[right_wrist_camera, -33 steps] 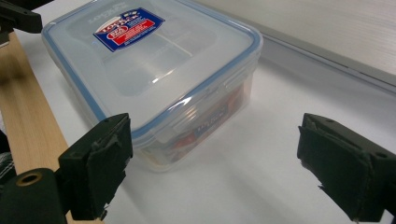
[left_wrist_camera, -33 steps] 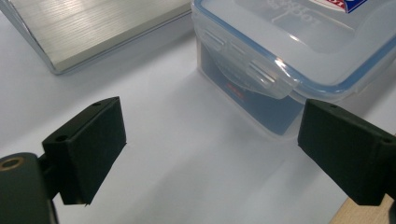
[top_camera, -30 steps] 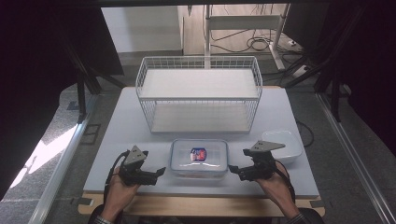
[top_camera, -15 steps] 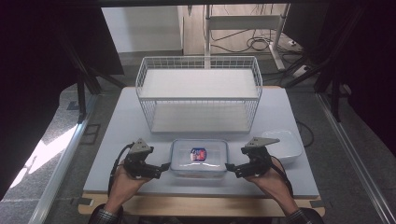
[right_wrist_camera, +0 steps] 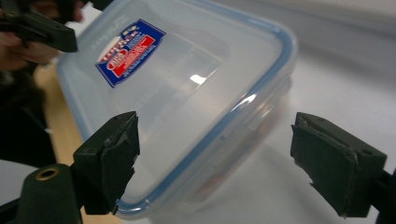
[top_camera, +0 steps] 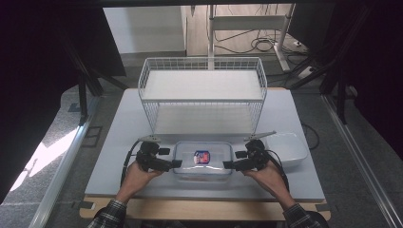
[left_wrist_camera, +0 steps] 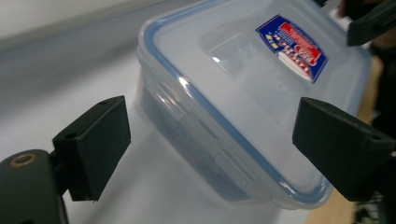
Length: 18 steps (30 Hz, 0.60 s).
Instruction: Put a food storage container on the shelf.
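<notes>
Clear plastic, blue-sealed, lid on: the box (top_camera: 203,160) sits on the white table (top_camera: 119,137) between the two claws, one short end facing each. The left claw (top_camera: 176,163) has its jaws wide, just narrowing, around the box's near end wall, pads (left_wrist_camera: 95,144) not yet pressing. The right claw (top_camera: 229,165) mirrors it at the far end, jaws wide and just narrowing too, pads (right_wrist_camera: 112,156) apart from the plastic. So the approach looks done; gripping, and whatever follows with the lid or a lift, is left. Beyond both claws stands a white wire rack (top_camera: 202,97); outward of the right claw lies an empty white tray (top_camera: 287,147). Past the table: grey floor, dark screens at both sides, cables by a stand.
</notes>
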### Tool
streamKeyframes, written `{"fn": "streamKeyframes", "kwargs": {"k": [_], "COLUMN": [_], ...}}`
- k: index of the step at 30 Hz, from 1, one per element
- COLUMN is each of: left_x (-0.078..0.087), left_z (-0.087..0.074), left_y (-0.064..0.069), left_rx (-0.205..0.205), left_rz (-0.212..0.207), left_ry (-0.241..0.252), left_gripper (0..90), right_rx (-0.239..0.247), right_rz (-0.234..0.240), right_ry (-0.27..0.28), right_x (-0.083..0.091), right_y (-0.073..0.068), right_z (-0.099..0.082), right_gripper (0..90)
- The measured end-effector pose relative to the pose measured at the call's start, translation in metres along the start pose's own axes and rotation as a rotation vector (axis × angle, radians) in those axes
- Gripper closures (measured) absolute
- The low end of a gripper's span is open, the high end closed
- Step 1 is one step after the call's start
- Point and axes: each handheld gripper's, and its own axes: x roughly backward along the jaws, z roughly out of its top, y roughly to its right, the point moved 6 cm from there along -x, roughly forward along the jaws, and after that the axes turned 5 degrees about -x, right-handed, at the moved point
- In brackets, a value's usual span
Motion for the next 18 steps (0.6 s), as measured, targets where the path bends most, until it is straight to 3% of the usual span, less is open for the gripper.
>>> {"fn": "streamKeyframes", "kwargs": {"k": [3,4,6,8,10,11,12,13,14,16,17,18], "left_x": [-0.010,-0.012,-0.014,-0.012,-0.008,-0.007,-0.007,-0.006,-0.004,-0.002,0.005,0.005], "left_z": [-0.004,-0.004,-0.004,-0.004,-0.005,-0.007,-0.007,-0.007,-0.007,-0.007,-0.008,-0.008], "left_y": [0.003,0.004,0.004,0.003,0.002,0.001,0.001,0.001,0.002,0.002,0.001,0.001], "left_rx": [0.051,0.058,0.078,0.081,0.104,0.131,0.131,0.148,0.149,0.166,0.201,0.201], "left_rz": [-0.118,-0.132,-0.136,-0.138,-0.153,-0.169,-0.169,-0.174,-0.171,-0.164,-0.177,-0.177], "left_ry": [-0.032,-0.036,-0.041,-0.038,-0.039,-0.038,-0.038,-0.040,-0.043,-0.030,0.008,0.008], "left_gripper": [12.7,11.4,8.3,12.9,15.8,18.5,19.6,20.7,21.3,28.4,34.1,36.9], "right_rx": [-0.052,-0.068,-0.091,-0.101,-0.107,-0.132,-0.132,-0.192,-0.217,-0.230,-0.266,-0.266], "right_rz": [0.058,0.080,0.125,0.122,0.118,0.128,0.128,0.155,0.170,0.176,0.195,0.195], "right_ry": [-0.017,-0.022,-0.034,-0.041,-0.045,-0.036,-0.036,-0.026,-0.027,-0.026,-0.014,-0.014], "right_x": [-0.002,-0.003,-0.007,-0.009,-0.008,-0.004,-0.004,-0.002,-0.002,-0.001,0.004,0.004], "right_y": [0.003,0.004,0.002,0.001,0.001,0.003,0.003,0.007,0.008,0.009,0.009,0.009], "right_z": [-0.001,-0.002,-0.003,-0.003,-0.002,-0.001,-0.001,-0.001,-0.001,-0.002,-0.002,-0.002], "right_gripper": [18.5,19.4,20.0,19.2,22.3,28.9,28.9,34.9,37.1,40.2,46.8,46.8]}}
